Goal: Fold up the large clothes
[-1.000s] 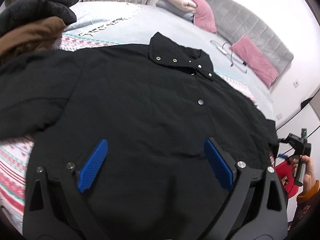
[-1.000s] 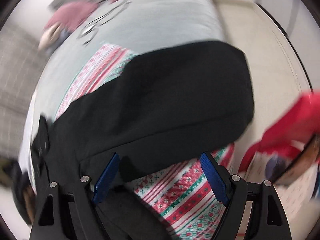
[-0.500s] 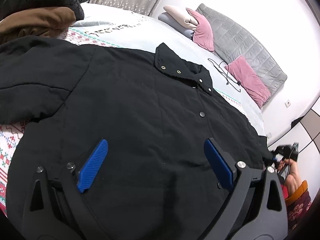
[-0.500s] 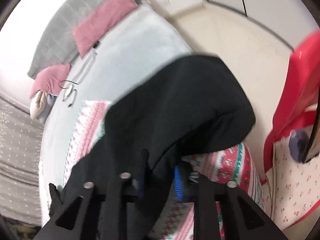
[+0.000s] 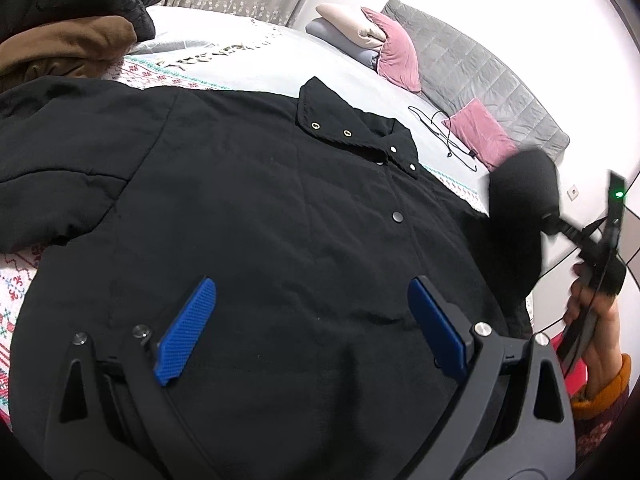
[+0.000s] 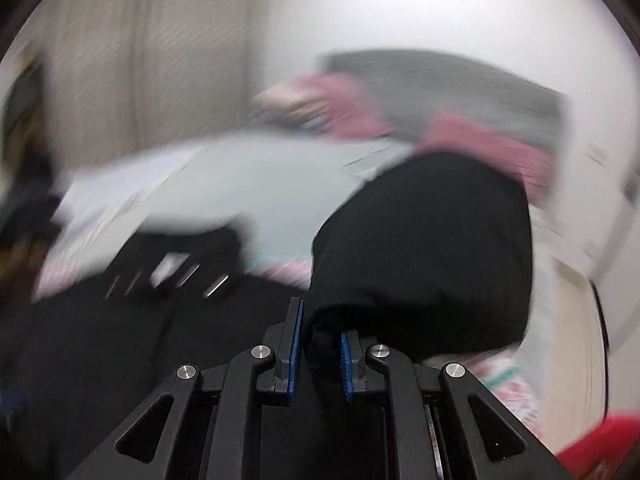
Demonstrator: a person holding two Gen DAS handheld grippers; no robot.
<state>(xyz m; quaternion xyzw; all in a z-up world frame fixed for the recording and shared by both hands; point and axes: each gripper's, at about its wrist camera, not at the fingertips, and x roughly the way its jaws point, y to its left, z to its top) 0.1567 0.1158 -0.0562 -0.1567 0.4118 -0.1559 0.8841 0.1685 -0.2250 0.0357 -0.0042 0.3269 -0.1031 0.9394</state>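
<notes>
A large black jacket (image 5: 260, 200) with snap buttons lies front up across the bed, collar toward the pillows. My left gripper (image 5: 312, 284) hovers open over its lower front, with nothing between the blue pads. My right gripper (image 6: 322, 320) is shut on the end of the jacket's black sleeve (image 6: 424, 260), which bulges up in front of it. In the left wrist view that lifted sleeve (image 5: 520, 188) hangs at the right, above the jacket's edge, held by the right gripper (image 5: 558, 222) in a person's hand (image 5: 592, 320). The right wrist view is blurred.
Brown and dark clothes (image 5: 80, 40) are piled at the far left of the bed. Pink pillows (image 5: 396, 56) and a black cable (image 5: 448, 132) lie near the grey headboard (image 5: 500, 80). A patterned blanket (image 5: 16, 280) shows under the jacket. Something red (image 6: 600, 444) sits beside the bed.
My right gripper closed on the sleeve end, rolled, and swung up with it from the bed's side toward the jacket. My left gripper stayed open over the jacket.
</notes>
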